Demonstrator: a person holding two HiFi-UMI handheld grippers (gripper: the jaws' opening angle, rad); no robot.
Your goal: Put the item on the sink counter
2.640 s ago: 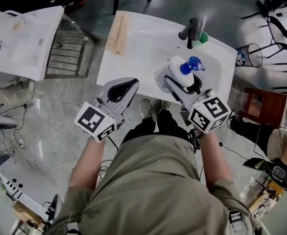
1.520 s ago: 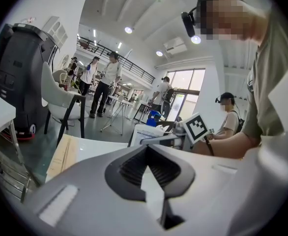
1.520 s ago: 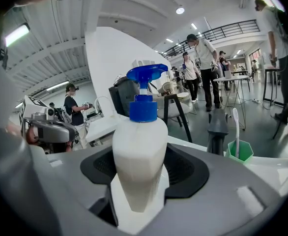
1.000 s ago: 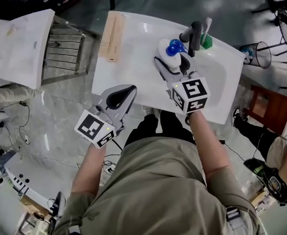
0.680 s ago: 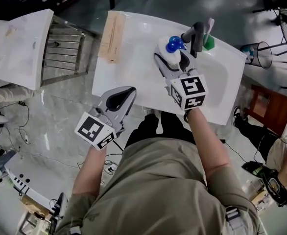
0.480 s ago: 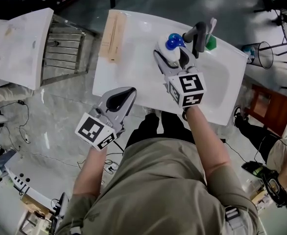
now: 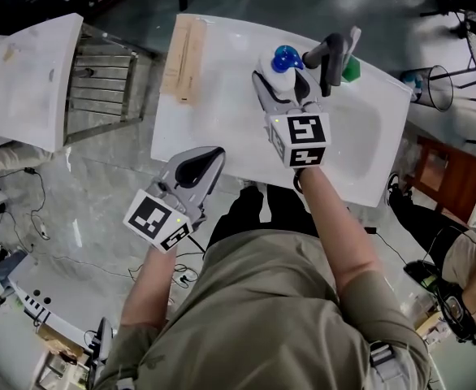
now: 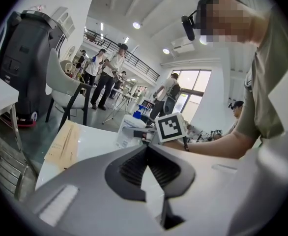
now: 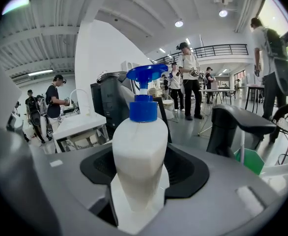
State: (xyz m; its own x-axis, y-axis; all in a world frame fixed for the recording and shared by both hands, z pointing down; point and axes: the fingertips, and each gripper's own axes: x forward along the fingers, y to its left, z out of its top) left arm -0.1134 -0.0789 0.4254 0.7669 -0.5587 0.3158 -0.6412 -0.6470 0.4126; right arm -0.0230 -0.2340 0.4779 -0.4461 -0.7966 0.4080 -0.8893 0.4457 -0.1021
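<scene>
The right claw [image 7: 284, 88] moves toward the upper frame, pinching the bottle [image 7: 282, 63] over the tabletop [image 7: 222, 88]; the left claw [image 7: 208, 154] is pressed together.

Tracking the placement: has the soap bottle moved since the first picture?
Yes: in the right claw, the soap bottle went from over the basin to left of the faucet.

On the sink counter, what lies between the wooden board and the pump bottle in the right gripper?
Nothing. In the head view, only bare white sink counter stretches between the wooden board and the pump bottle.
</scene>
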